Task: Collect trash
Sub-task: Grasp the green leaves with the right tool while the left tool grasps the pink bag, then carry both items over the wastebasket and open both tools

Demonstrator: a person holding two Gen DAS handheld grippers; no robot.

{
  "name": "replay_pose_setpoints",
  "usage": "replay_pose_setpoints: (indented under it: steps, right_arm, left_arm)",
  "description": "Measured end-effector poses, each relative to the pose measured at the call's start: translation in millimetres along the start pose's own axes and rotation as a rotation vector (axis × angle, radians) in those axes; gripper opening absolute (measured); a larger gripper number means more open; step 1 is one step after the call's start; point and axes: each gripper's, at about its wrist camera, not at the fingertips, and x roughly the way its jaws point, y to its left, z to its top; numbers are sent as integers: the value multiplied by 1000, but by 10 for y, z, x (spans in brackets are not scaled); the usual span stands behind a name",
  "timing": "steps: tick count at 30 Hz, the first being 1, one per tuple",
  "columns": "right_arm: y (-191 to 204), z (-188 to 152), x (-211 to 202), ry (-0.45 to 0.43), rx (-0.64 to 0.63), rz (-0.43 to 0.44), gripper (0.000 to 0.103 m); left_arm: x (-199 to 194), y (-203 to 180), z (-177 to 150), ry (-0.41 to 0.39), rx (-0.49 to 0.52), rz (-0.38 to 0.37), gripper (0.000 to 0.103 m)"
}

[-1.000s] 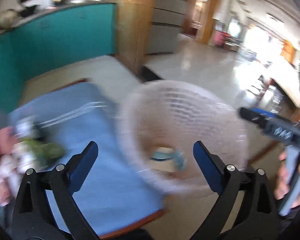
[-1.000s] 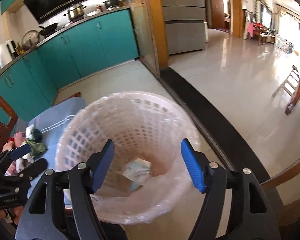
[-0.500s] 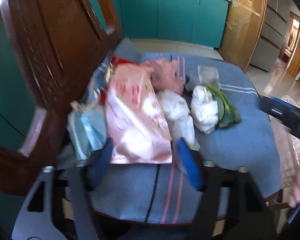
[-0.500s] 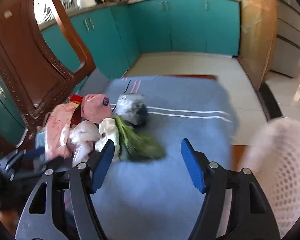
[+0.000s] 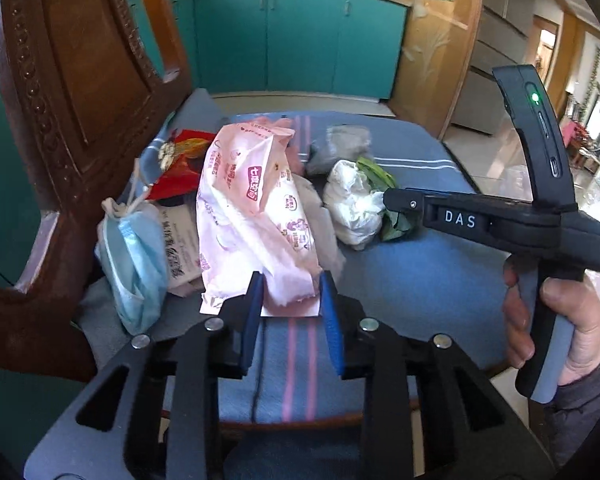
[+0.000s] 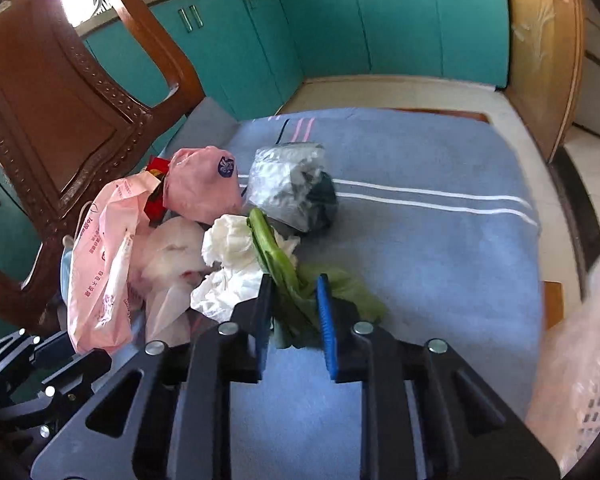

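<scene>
Blue striped cloth (image 5: 420, 280) carries piled trash, lower centre: left tool (image 5: 292, 300) closing around pink printed plastic wrapper (image 5: 256, 208), right tool (image 6: 292, 304) closing around green leafy scrap (image 6: 284, 268), presumably for binning.

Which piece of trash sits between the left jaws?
The long pink printed bag; its near end lies between the closing jaws, unlike the blue mask and white tissue wad beside it.

Glossy carved wooden chair (image 5: 72, 92), matt woven cloth cover (image 6: 440, 248) (striped), crinkly pink plastic bag (image 5: 252, 208), crumpled white paper (image 6: 228, 248)

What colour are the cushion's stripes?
Pink pair and white pair on the blue cushion; right wrist view shows both.
</scene>
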Motion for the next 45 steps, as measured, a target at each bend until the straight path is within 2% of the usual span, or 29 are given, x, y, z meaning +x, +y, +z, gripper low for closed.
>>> replay_pose_setpoints:
  steps: [3, 6, 9, 10, 11, 13, 17, 18, 19, 20, 23, 28, 29, 31, 32, 33, 35, 40, 45]
  right_arm:
    - [-77, -130, -260, -34, 15, -36, 21]
    - [-195, -262, -484, -44, 49, -55, 21]
    - [-269, -369, -561, -19, 55, -93, 21]
    - [-284, -399, -564, -8, 55, -103, 21]
    - [-293, -432, -548, 4, 54, -111, 21]
    - [-294, -485, -517, 19, 45, -117, 23]
    - [-267, -519, -451, 28, 23, -133, 34]
    - [-251, -509, -426, 30, 16, -136, 38]
    - [-233, -494, -406, 33, 12, -142, 49]
    - [-213, -486, -382, 33, 3, -147, 55]
    - [-140, -478, -306, 42, -35, -182, 62]
    - [-14, -512, -237, 53, -119, -239, 63]
    - [1, -524, -232, 52, -133, -246, 63]
    - [11, -532, -225, 52, -151, -250, 60]
    - [17, -536, -230, 48, -161, -250, 50]
    - [21, -535, -232, 48, -170, -252, 45]
    - [15, -533, -238, 53, -162, -231, 35]
    - [21, -541, -317, 32, -138, -195, 31]
    - [17, -527, -418, 4, -111, -163, 31]
  left_arm:
    - [-70, -85, -22, -16, 28, -50, 30]
    - [-105, -151, -75, 6, 42, -124, 30]
    - [-80, -167, -105, 45, 39, -158, 37]
    - [-57, -167, -111, 53, 36, -153, 46]
    - [-35, -151, -115, 61, 28, -142, 61]
    - [-33, -92, -123, 60, -14, -122, 74]
    - [-14, 107, -46, 60, -127, -102, 87]
    - [-43, 171, -72, 62, -149, -97, 88]
    - [-15, 220, -48, 67, -171, -97, 88]
    - [12, 253, -30, 77, -208, -109, 89]
    - [187, 345, 74, 117, -300, -133, 90]
    - [398, 269, 146, 150, -299, -115, 89]
    - [418, 235, 149, 150, -284, -108, 81]
    - [434, 195, 127, 159, -262, -101, 72]
    - [423, 184, 112, 153, -258, -111, 64]
    - [409, 175, 100, 147, -254, -119, 63]
    - [380, 161, 78, 135, -237, -104, 49]
    - [277, 218, 7, 104, -219, -90, 40]
    - [47, 288, -27, 37, -201, -27, 40]
